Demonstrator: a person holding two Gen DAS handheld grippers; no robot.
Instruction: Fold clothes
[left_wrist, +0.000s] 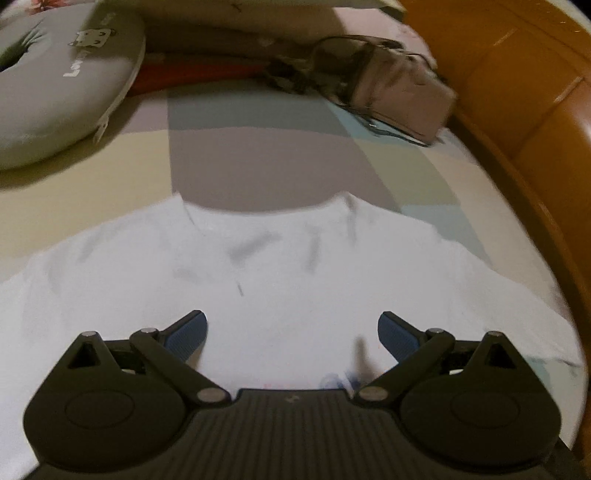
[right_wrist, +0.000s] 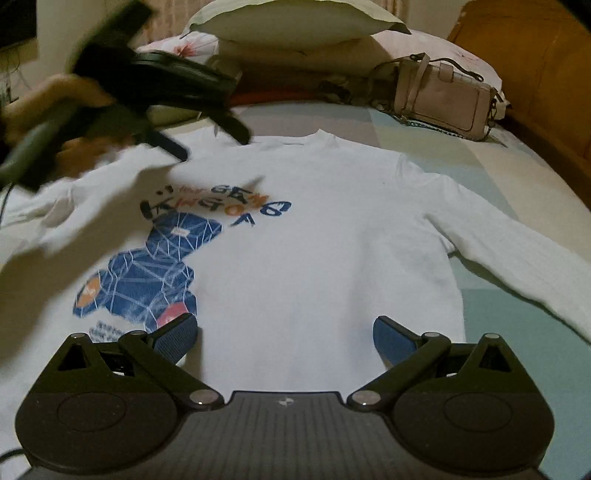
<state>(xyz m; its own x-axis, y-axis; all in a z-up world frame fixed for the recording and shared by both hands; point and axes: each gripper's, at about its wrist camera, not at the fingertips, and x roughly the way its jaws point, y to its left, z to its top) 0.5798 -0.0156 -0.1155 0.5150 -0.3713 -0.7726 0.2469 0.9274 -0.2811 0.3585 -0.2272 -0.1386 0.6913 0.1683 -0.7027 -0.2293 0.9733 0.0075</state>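
The white sweatshirt (right_wrist: 314, 229) lies spread flat, print up, on the patchwork bedsheet (right_wrist: 491, 162), collar toward the pink handbag (right_wrist: 443, 99). It looks soft and light; a cuff or hem edge should pinch best. Left gripper (left_wrist: 291, 332) and right gripper (right_wrist: 284, 332) both gape, holding nothing.
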